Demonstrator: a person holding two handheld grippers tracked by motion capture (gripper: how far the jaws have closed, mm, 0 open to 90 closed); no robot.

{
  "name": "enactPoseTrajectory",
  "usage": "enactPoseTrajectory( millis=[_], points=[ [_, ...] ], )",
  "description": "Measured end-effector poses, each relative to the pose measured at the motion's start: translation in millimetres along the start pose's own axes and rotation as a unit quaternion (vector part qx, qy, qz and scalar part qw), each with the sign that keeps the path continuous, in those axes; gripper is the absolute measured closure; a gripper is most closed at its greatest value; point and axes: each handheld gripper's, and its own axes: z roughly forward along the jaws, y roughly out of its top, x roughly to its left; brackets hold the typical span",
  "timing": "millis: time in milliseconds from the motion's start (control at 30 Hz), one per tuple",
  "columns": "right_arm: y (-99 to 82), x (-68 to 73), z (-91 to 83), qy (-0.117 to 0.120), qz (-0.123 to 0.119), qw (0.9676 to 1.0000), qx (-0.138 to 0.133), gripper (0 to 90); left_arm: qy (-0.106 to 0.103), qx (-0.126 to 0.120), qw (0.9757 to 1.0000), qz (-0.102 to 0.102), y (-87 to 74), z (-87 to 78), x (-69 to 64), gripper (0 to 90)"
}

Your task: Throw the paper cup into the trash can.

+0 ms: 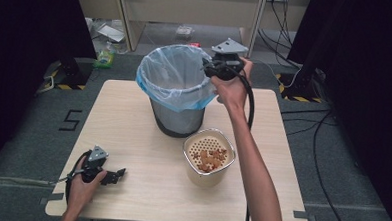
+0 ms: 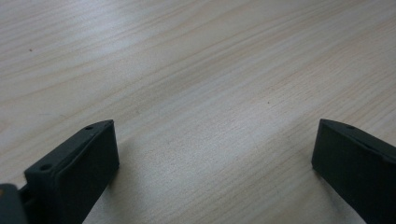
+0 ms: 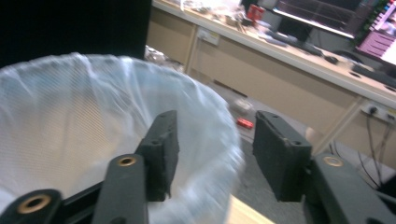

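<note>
Left tongs: resting low on the table near its front left corner, held in the person's left hand; jaws wide apart with nothing between them, tips pointing right along the wood. In the left gripper view the 2 black jaws stand far apart over bare wood grain.

Bin: a grey waste bin lined with a pale blue plastic bag, upright at the back middle of the table, well beyond and to the right of the left tongs and just left of the right tongs.

Pot: a cream container with a perforated insert holding small brownish pieces, standing in front of the bin, well to the right of the left tongs and nearer the person than the right tongs.

Right tongs: raised at the bin's right rim, held in the right hand, tips pointing left over the bag's edge. In the right gripper view the jaws are parted and grip nothing, with the bag's rim just behind them.
</note>
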Motion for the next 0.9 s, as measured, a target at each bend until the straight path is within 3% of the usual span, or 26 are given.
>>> enactPoseTrajectory(
  millis=[133,267,533,900],
  points=[
    [-16.4,-17.4,-16.7,-0.007,0.021,0.9997,0.012,45.3,0.000,0.000,1.0000,0.000,0.0,0.0,0.0,0.0],
    [-31.0,-28.9,-32.0,-0.017,0.023,0.9995,0.014,43.3,0.000,0.000,1.0000,0.000,0.0,0.0,0.0,0.0],
    [-57.5,-38.7,-52.7,-0.019,0.035,0.9989,0.023,38.4,0.000,0.000,1.0000,0.000,0.0,0.0,0.0,0.0],
    [-128.0,-47.5,-76.4,-0.030,0.048,0.9964,0.063,36.5,0.000,0.000,1.0000,0.000,0.0,-0.1,0.0,0.0]
  ],
)
